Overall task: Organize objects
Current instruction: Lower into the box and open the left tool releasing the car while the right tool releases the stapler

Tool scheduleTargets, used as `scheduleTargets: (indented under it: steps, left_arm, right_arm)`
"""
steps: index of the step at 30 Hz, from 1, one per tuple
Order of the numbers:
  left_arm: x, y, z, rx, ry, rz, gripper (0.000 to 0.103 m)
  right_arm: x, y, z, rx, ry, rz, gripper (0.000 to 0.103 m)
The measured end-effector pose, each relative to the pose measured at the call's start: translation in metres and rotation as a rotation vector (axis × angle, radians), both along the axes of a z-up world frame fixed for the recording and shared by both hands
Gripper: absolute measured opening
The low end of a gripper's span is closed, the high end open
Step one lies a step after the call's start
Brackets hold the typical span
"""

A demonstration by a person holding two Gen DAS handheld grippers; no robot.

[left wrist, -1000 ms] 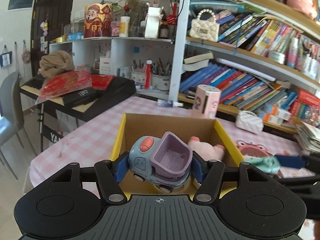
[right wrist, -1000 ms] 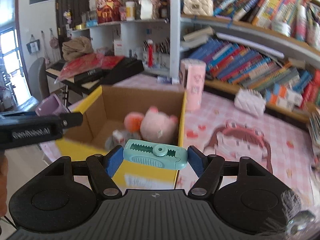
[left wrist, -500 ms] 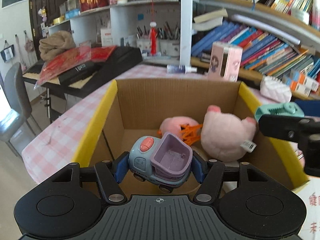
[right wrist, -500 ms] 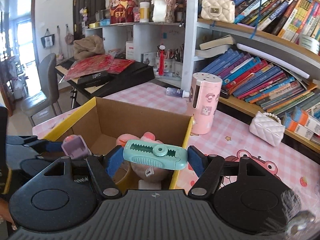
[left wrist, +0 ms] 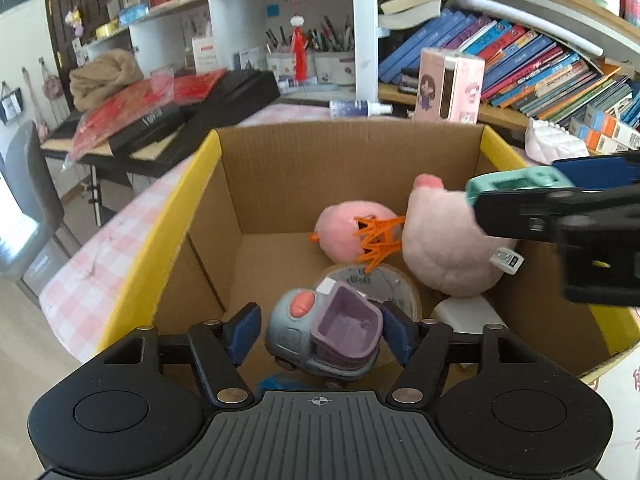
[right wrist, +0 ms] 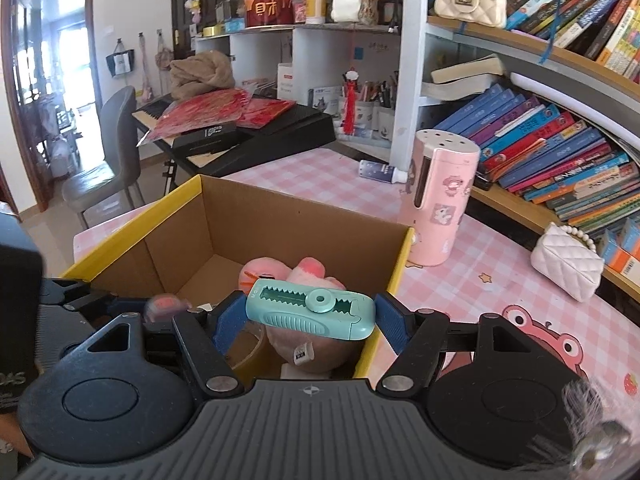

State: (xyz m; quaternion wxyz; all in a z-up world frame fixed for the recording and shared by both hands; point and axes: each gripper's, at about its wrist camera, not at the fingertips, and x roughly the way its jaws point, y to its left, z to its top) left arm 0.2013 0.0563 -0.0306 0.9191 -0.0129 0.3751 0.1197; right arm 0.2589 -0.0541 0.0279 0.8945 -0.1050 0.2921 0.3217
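Table (right wrist: 472, 276), covered in pink-and-white checked cloth, is carrying the box and a tall pink cartoon-printed cylinder (right wrist: 440, 204).

Open corrugated cardboard box with yellow rim (left wrist: 304, 184) is standing on the table. It is already holding two pink plush toys (left wrist: 444, 248), an orange plastic crown (left wrist: 376, 236) and a roll of tape (left wrist: 380, 284).

Left claw (left wrist: 320, 334) is hanging low inside the box. Its jaws have just been opening, and a gap is showing at the left pad beside the blue-grey toy truck with lilac tipper (left wrist: 324, 332), which a second ago was clenched above the rim. The truck appears to be dropping or settling onto the box floor, so this item is judged all but stowed.

Right claw (right wrist: 308, 316) is gripping the teal plastic clip with toothed slot (right wrist: 310, 308) end to end, just above the box's near wall, likely next in.

Writing: a small white barcode tag on the larger plush, too small to read.
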Motion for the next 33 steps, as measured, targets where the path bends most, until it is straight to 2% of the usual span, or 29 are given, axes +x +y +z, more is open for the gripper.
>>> scheduleTargets:
  steps: [3, 7, 13, 17, 23, 29, 33]
  left_arm:
    - [-0.011, -0.003, 0.007, 0.04, -0.016, -0.004, 0.071]
    - [-0.028, -0.003, 0.017, 0.065, -0.053, 0.018, 0.083]
    - [-0.043, -0.001, 0.023, 0.078, -0.085, 0.049, 0.087]
    - [-0.046, 0.0, 0.025, 0.085, -0.095, 0.051, 0.088]
    - [-0.049, 0.0, 0.025, 0.091, -0.112, 0.041, 0.089]
    - [-0.053, 0.002, 0.025, 0.08, -0.124, 0.024, 0.089]
    - [-0.058, 0.003, 0.028, 0.076, -0.138, 0.002, 0.089]
  right_arm:
    - [0.006, 0.006, -0.001, -0.009, 0.005, 0.016, 0.068]
    - [0.012, 0.016, -0.002, -0.036, 0.018, 0.066, 0.068]
    - [0.017, 0.041, -0.01, -0.098, 0.038, 0.158, 0.068]
    - [0.019, 0.06, -0.02, -0.17, 0.063, 0.216, 0.068]
    - [0.023, 0.078, -0.024, -0.22, 0.068, 0.252, 0.068]
    - [0.023, 0.085, -0.027, -0.236, 0.087, 0.278, 0.069]
    - [0.019, 0.081, -0.02, -0.211, 0.104, 0.265, 0.074]
